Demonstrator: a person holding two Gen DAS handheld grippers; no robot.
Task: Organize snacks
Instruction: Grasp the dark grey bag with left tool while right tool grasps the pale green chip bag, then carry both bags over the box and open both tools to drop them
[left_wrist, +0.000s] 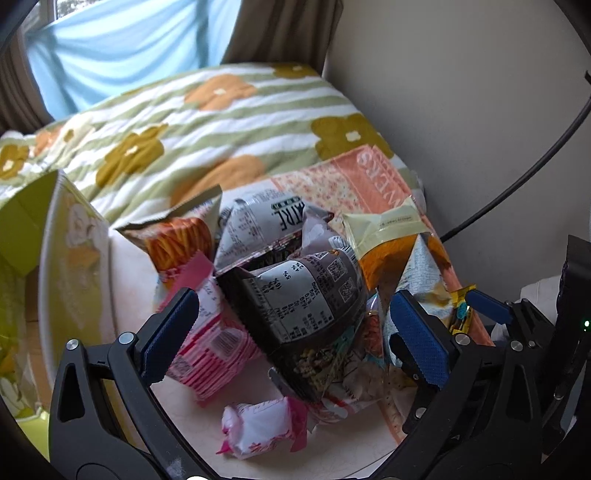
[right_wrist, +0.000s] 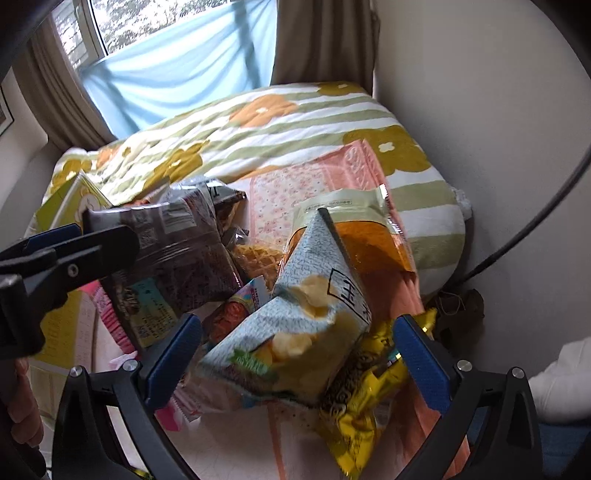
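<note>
A heap of snack packs lies on a pale surface. In the left wrist view my left gripper is open, its blue pads on either side of a dark brown bag with a white nutrition label. A pink striped pack lies by the left pad, a small pink-white candy pack in front. In the right wrist view my right gripper is open around a light blue chip bag. A yellow foil pack lies beneath it, an orange pack behind. The left gripper shows at the left by the brown bag.
A green-striped flowered quilt covers the bed behind the heap. A peach patterned cloth lies under the snacks. A green box stands at the left. A wall and a black cable are at the right.
</note>
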